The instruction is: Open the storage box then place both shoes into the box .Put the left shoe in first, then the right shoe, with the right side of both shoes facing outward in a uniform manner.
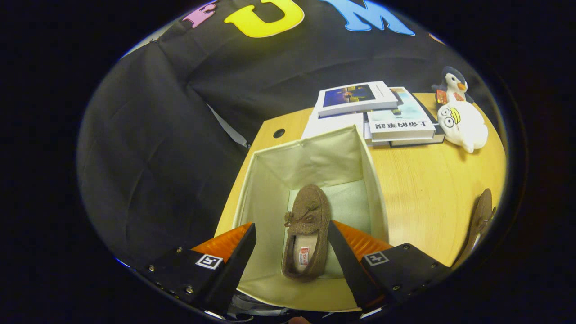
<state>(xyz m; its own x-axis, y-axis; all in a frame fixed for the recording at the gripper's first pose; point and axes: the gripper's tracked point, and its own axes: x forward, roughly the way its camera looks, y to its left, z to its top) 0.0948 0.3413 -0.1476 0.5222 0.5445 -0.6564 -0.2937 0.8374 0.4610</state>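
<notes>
My fingers point(292, 252): spread wide apart, with nothing pinched. They hang over the open top of the box, one on each side of the shoe.
Storage box point(310, 155): open, cream cloth, standing on the table right under my fingers. I can see down to its pale floor.
Shoe in the box point(307, 229): a brown fuzzy slipper with a small bow. It lies flat on the box floor between my fingers, not touching them. Its toe points to 12 o'clock and its heel to 6 o'clock.
Second shoe point(480, 222): brown too, out on the table at 3 o'clock from the box, well apart from it. I can only see part of it.
Table point(423, 189): light wood, with a small dark hole near its far corner at 11 o'clock from the box.
Books point(373, 114): a small pile just beyond the box, at 1 o'clock.
Soft toys point(461, 117): a white one lying down and a penguin behind it, just beside the books at 2 o'clock.
</notes>
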